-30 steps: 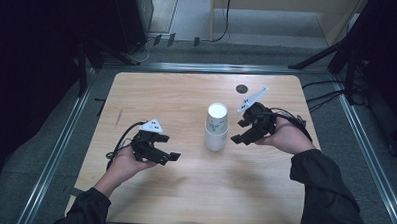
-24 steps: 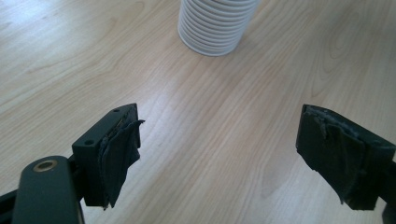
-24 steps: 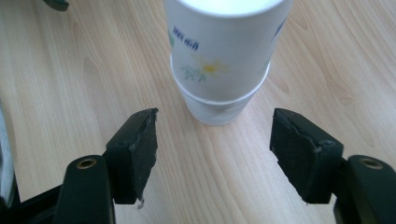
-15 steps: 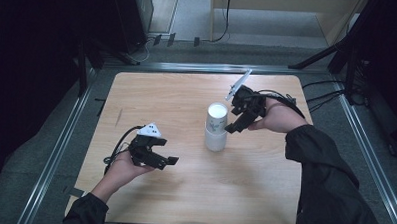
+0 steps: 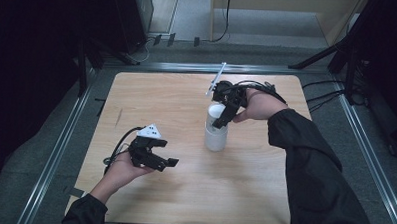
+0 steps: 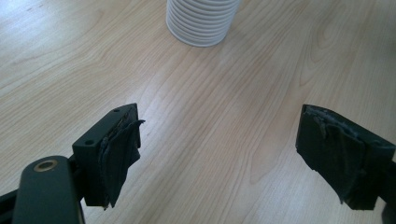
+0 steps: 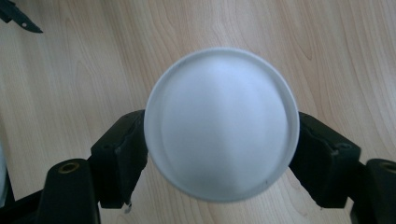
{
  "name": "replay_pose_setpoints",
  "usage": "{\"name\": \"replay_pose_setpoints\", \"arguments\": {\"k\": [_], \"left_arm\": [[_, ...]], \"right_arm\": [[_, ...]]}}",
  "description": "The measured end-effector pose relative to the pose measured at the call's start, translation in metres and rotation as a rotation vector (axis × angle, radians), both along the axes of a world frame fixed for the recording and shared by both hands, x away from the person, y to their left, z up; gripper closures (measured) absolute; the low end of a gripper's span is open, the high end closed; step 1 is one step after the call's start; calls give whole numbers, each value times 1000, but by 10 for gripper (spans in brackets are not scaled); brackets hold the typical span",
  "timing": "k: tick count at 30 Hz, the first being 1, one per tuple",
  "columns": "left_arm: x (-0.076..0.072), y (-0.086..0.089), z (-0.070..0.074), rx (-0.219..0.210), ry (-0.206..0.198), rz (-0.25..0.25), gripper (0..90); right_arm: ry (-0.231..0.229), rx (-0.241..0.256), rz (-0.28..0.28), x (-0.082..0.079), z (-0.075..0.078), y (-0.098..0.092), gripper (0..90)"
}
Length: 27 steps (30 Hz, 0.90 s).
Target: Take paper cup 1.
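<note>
Your right gripper has its jaws spread around the top of the cup stack, not yet pinching. Squeeze off-centre and the stack tips. Left gripper idles spread, stack well ahead.

We are seeing the cup stack being cut off at twelve o'clock; the top cup is hiding the jaw pads' contact.
</note>
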<state>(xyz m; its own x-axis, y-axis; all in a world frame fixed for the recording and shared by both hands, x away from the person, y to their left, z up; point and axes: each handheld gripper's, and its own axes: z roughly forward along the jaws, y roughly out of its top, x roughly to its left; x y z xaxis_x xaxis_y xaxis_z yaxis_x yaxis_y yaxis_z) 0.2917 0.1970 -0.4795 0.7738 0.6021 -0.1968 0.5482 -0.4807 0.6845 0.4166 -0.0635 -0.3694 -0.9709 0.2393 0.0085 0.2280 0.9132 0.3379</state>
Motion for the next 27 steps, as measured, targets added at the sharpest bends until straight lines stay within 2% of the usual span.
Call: {"name": "replay_pose_setpoints", "arguments": {"k": [5, 9, 10, 15, 27], "left_arm": [[0, 1, 0, -3, -2, 1, 138], [1, 2, 1, -8, -2, 6, 139], [1, 3, 1, -10, -2, 8, 139], [1, 3, 1, -7, 1, 4, 139], [1, 2, 1, 1, 4, -10, 139]], "right_arm": [[8, -16, 11, 1, -1, 10, 254], [-3, -30, 17, 1, -1, 15, 272], [-6, -43, 10, 2, 0, 16, 307], [11, -50, -13, 3, 0, 15, 316], [14, -58, -10, 4, 7, 16, 323]]}}
